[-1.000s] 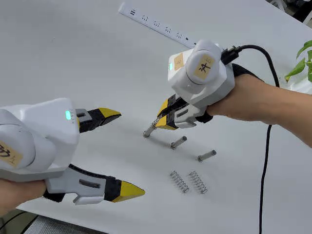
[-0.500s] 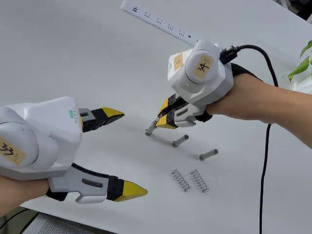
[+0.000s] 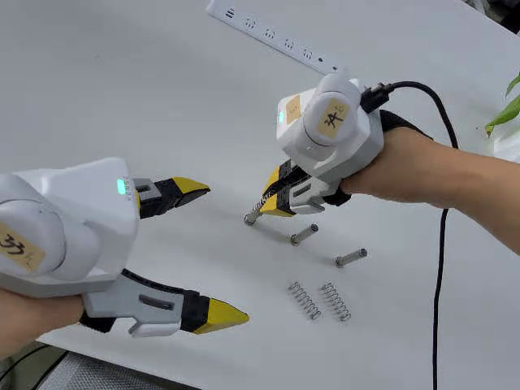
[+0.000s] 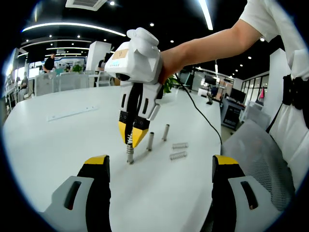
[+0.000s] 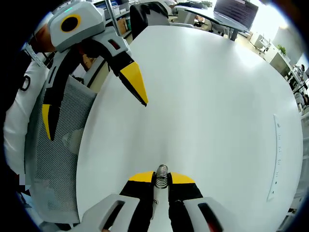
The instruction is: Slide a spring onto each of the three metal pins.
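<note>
Fingers (image 5: 139, 178) of the right gripper (image 3: 273, 205) clamped on a spring (image 5: 162, 175), its lower end at the top of the end pin (image 3: 250, 218), the one in the row closest to the left edge of the desk (image 3: 122, 89). Fingers (image 3: 221, 314) of the left gripper (image 3: 218, 252) wide apart, holding nothing, hovering above the near left part of the desk.

Step in hand, by judgement: threading the first spring onto its pin. Coil perhaps already over the tip, perhaps only touching it; impossible to tell. Two other pins (image 3: 304, 235) upright and bare, further toward the right edge. Two loose springs (image 3: 303, 300) lying flat between that row and the near edge. So, likely one of three begun and none finished.

Next move, probably: keep the spring in line with the pin, press straight down, then loosen the grip to let the coil drop to the base. After that, on to a loose spring.

Left gripper view: a side look, with the pin standing vertical and the spring directly above it, nearly in one line; useful for checking the alignment. Right gripper view: a look along the spring itself, its round end between the two yellow tips, good for judging the centring of the grip. Head view: the whole layout from above, with a power strip (image 3: 276, 39) near the far edge.
</note>
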`<state>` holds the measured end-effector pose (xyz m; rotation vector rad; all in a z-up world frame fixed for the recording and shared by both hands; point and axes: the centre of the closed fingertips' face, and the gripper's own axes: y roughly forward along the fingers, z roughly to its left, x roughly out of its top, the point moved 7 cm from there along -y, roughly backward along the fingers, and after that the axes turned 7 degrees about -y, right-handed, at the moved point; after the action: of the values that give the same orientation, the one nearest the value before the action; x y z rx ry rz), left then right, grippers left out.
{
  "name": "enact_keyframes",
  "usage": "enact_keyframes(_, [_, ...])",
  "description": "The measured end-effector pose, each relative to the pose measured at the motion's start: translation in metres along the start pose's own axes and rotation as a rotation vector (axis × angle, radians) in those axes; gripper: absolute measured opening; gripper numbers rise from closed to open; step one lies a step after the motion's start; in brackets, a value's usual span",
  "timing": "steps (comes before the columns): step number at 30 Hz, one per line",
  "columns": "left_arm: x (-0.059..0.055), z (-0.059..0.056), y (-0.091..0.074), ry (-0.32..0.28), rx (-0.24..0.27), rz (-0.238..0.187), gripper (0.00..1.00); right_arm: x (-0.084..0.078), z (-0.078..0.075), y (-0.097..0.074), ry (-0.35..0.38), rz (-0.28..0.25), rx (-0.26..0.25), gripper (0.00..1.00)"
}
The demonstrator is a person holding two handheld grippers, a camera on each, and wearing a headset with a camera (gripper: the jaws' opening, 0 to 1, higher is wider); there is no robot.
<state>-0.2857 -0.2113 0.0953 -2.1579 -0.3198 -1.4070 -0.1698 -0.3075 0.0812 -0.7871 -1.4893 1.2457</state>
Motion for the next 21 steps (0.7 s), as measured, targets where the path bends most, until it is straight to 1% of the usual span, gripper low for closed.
enact_keyframes(4, [-0.001, 0.0, 0.0, -0.002, 0.001, 0.002, 0.86, -0.001, 0.0, 0.003, -0.009, 0.002, 0.006, 0.07])
enact_keyframes(8, [-0.002, 0.0, -0.001, -0.003, -0.001, 0.002, 0.86, -0.002, -0.002, 0.01, -0.013, 0.005, 0.009, 0.07])
enact_keyframes(21, [-0.003, 0.003, -0.001, -0.01, -0.002, 0.002, 0.85, -0.004, -0.001, 0.021, -0.015, 0.003, 0.015, 0.08])
